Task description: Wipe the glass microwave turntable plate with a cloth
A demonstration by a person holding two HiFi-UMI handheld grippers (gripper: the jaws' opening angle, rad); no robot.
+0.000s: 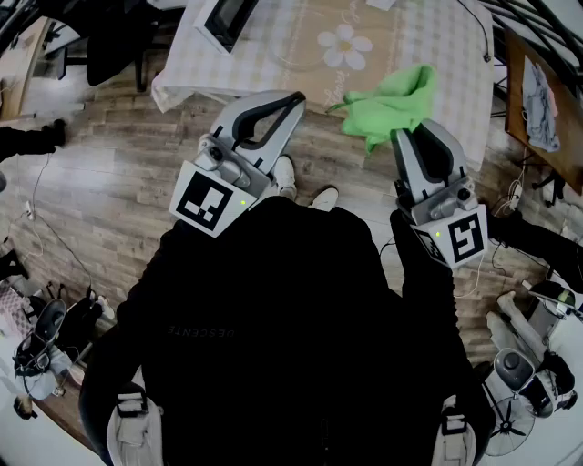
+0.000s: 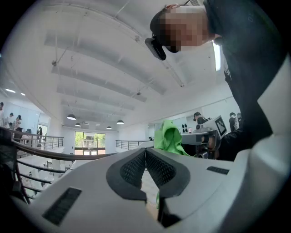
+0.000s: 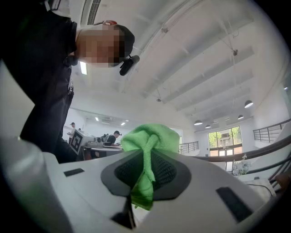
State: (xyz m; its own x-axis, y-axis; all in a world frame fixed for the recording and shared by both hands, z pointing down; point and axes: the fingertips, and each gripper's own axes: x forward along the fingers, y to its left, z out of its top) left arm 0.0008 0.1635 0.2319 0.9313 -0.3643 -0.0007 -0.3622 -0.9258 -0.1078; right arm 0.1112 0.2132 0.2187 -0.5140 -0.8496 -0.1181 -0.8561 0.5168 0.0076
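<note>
The right claw (image 3: 148,160) is clamped on a bright green microfibre cloth (image 3: 151,136). A fold is pinched between the dark ribbed pads, and the rest bunches up beyond the tips. The claw is tilted upward toward the ceiling, away from any work. Beside it, the left claw (image 2: 145,154) is closed with its pads together and nothing between them, and it is also raised.

In the head view, both claws are held in front of the person's dark-clothed chest. The cloth (image 1: 390,105) hangs from the right claw (image 1: 407,136) over the near edge of the surface with a pale checked flower-print cover (image 1: 437,36).

Wiping seems not to have begun, and only the cloth is in hand. A faint round outline beyond the left claw (image 1: 296,98) may be the clear glass turntable plate (image 1: 305,65), but this is uncertain. If so, the right claw must come down and forward to press the cloth flat on the glass.

A white microwave oven (image 1: 228,20) sits farther off to the left. Nothing appears to block the way.
</note>
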